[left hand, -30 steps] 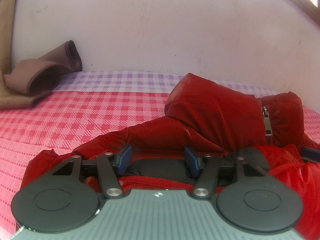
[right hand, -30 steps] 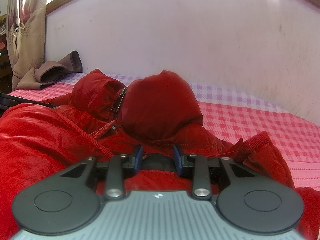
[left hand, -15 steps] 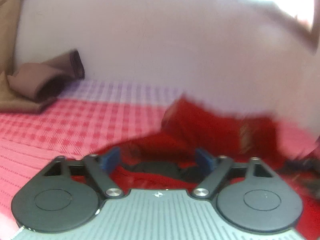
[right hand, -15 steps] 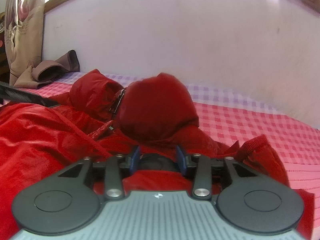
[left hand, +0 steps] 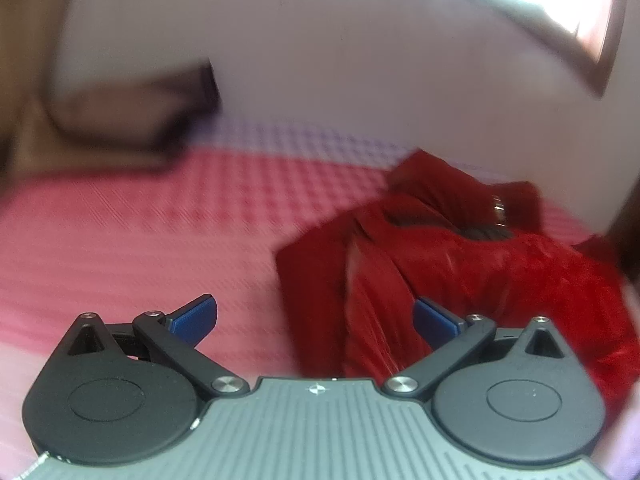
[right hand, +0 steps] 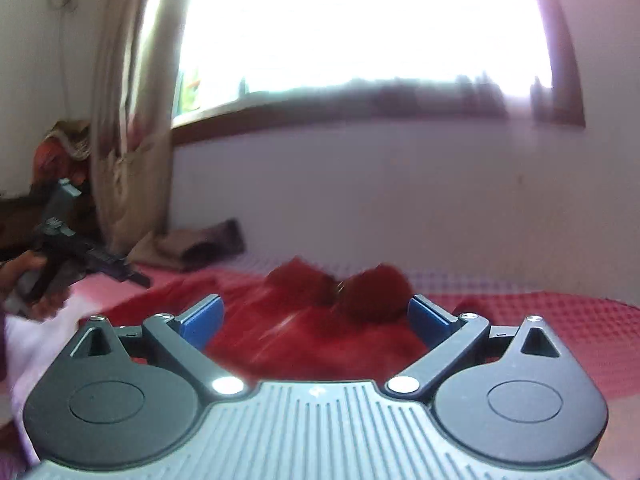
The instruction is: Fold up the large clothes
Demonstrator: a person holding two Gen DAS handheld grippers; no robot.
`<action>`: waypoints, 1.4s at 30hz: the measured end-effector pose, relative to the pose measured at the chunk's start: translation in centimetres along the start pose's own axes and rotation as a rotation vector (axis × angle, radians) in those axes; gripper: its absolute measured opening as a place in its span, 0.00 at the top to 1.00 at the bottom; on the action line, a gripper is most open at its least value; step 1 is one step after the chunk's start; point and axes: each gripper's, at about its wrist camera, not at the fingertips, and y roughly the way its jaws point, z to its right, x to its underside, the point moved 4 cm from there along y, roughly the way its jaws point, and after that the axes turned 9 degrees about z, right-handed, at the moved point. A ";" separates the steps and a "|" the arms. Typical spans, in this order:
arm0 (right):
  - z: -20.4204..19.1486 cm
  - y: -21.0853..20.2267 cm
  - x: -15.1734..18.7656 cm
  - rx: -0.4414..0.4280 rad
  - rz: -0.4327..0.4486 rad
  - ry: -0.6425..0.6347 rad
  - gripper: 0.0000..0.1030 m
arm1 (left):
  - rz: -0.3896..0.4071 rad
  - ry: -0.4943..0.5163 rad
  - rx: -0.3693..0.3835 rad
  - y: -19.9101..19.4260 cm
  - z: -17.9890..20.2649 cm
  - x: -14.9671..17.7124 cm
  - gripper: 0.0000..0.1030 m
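Both hand-held grippers have drawn back and up from the red jacket (left hand: 460, 264), which a second ago lay right under their blue pads and now sits farther off on the bed (left hand: 140, 240). Seen from the left wrist, the left hand-held gripper (left hand: 314, 316) has its jaws opening, spread wide, with nothing pinched; the jacket lies ahead and to the right of it, its near folded edge reaching into the right half of the gap between the fingers but below them, and whether the right blue pad (left hand: 438, 316) brushes the fabric cannot be told through the blur. Its hood end, with a bit of zipper showing, points toward the wall (left hand: 360, 60). Seen from the right wrist, the right hand-held gripper (right hand: 316, 320) also has its jaws opening, wide apart, gripping nothing; the jacket (right hand: 312, 320) spreads straight ahead of it across the pink checked bed (right hand: 560, 328), filling the gap in the picture while lying beyond and beneath the pads. At the left edge of that view a hand (right hand: 28, 280) holds the other gripper (right hand: 80, 248) above the bed, well to the left of the jacket. Brown folded cloth (right hand: 200, 244) rests at the far left of the bed by the curtain (right hand: 128, 140), apart from the jacket. Both views are smeared by motion.
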 end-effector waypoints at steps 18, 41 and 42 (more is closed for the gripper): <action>-1.0 -1.9 0.9 0.036 -0.023 0.078 0.05 | 0.061 -0.384 0.207 -1.8 -0.7 4.2 0.77; -0.2 16.2 5.0 -0.102 -0.377 -0.114 0.87 | 0.001 -0.223 0.199 -4.4 2.1 7.8 0.39; -0.1 16.5 5.3 -0.101 -0.376 -0.103 0.87 | 0.005 -0.239 0.200 -4.6 2.1 7.8 0.47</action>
